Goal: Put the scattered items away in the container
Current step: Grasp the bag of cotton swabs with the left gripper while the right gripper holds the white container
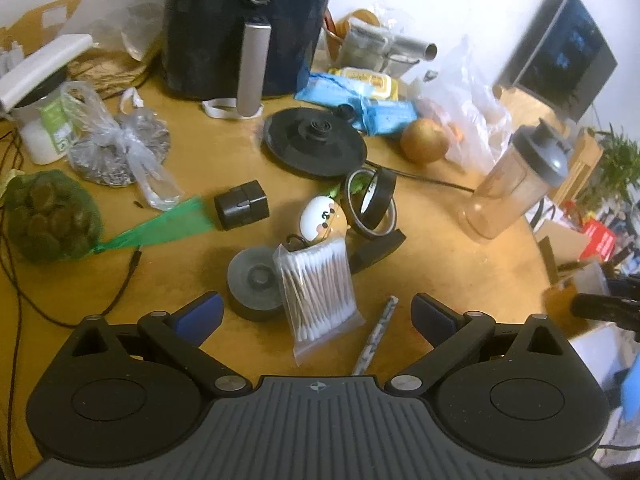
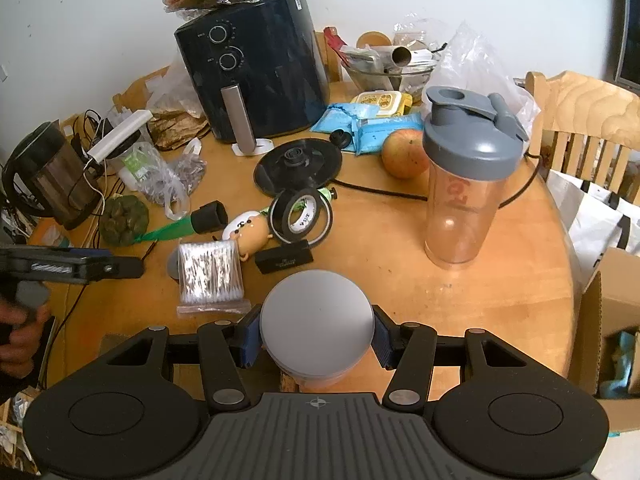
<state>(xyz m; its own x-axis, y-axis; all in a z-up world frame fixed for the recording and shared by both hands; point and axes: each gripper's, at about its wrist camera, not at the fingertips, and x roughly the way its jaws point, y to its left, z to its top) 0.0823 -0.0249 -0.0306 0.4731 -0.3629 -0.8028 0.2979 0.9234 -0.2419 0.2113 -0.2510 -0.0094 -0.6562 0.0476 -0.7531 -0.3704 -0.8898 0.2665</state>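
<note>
round wooden counter (image 2: 400,240), read left to right. at far left a kettle (image 2: 48,176) stands by a net bag of dark round pieces (image 1: 48,220), beside a tied clear bag of dark grains (image 1: 120,148). the left gripper (image 1: 316,316) hovers with its jaws wide apart and nothing between them, above a clear pouch of cotton swabs (image 1: 320,292) that leans on a grey disc (image 1: 256,280). in the right wrist view the same gripper (image 2: 132,268) enters from the left edge, carried by a hand (image 2: 20,332). behind the pouch lie a toy figure (image 2: 250,232), a roll of black tape (image 2: 300,216) and a flat black box (image 2: 285,261). further back stand an air fryer (image 2: 256,72), a black kettle base (image 2: 298,166), blue packets (image 2: 376,124) and an apple (image 2: 404,152). a glass bowl (image 2: 392,72) holds a cardboard tube and wrappers. the right gripper (image 2: 316,340) clamps a grey-lidded round container (image 2: 318,328) between its pads, low over the near edge; its contents cannot be told. a lidded shaker bottle (image 2: 468,184) stands empty. at far right an open cardboard box (image 2: 600,320) sits off the counter with blue material inside.
</note>
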